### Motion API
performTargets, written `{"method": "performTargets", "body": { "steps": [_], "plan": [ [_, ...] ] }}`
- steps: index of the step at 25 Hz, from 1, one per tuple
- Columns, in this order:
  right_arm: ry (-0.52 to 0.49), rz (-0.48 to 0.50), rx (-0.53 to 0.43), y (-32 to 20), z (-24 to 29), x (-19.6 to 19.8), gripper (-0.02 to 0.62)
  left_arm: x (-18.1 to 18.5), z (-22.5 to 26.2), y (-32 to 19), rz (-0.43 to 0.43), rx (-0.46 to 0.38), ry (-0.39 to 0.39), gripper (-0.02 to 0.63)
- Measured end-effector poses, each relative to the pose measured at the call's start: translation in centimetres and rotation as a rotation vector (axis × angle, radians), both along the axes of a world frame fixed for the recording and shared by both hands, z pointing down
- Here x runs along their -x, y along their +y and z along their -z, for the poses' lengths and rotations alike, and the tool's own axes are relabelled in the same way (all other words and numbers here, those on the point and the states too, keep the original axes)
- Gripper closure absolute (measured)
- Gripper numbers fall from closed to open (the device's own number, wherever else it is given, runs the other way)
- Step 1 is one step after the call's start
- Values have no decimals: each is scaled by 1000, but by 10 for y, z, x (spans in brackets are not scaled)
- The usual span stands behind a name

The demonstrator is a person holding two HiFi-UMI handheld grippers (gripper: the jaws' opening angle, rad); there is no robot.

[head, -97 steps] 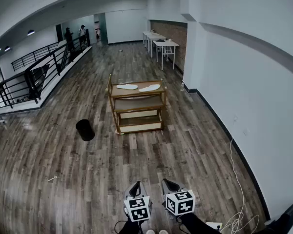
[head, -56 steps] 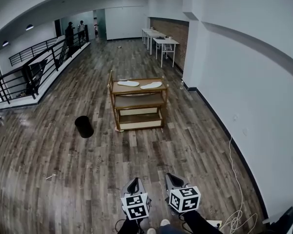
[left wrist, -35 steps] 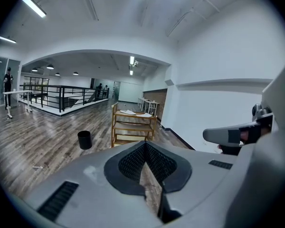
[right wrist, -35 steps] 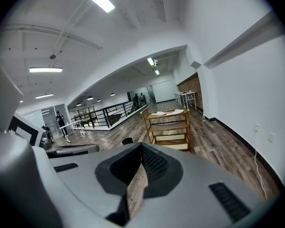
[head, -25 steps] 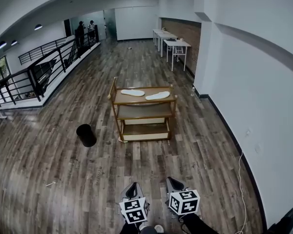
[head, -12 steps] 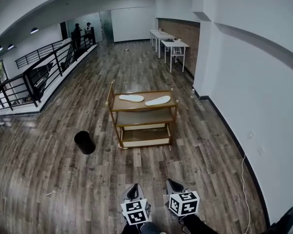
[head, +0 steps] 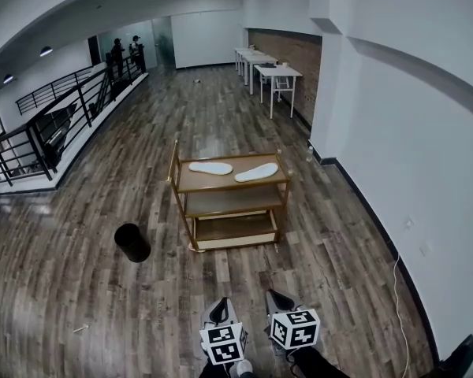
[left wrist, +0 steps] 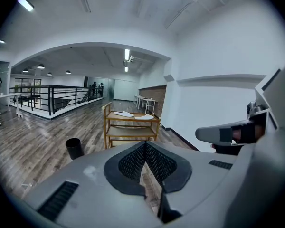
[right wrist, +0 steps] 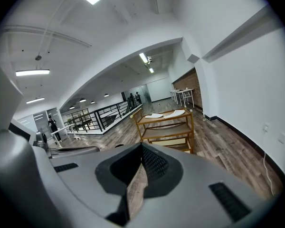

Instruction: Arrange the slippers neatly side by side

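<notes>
Black bin [head: 132,242] on wood floor [head: 87,298], white tables [head: 274,71], black railing [head: 33,142]

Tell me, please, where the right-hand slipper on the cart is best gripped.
Probably the near long edge of the slipper, coming from the front of the cart: it lies flat, thin and slanted on the open top shelf.

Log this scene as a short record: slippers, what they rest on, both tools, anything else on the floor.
slippers: left slipper and right slipper, both white, lying apart and not parallel
support: top shelf of the wooden cart
left tool: shut, empty
right tool: shut, empty
floor: black bin left of the cart
task state: slippers not yet side by side
</notes>
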State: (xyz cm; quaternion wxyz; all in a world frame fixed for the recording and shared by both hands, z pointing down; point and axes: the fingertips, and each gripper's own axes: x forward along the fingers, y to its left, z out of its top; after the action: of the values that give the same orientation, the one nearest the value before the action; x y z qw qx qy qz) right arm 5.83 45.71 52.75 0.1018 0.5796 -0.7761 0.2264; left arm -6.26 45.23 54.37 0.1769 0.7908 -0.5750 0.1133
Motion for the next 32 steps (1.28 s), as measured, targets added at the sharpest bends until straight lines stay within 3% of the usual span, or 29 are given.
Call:
{"method": "performTargets", "body": {
  "steps": [16,32],
  "plan": [
    [53,-13,16,-81,-6,14,597,13,-16,-77,-18,48,36,606],
    [51,55,35,-200,-13,4,597,4,-16,-192,40,42,15,606]
  ]
}}
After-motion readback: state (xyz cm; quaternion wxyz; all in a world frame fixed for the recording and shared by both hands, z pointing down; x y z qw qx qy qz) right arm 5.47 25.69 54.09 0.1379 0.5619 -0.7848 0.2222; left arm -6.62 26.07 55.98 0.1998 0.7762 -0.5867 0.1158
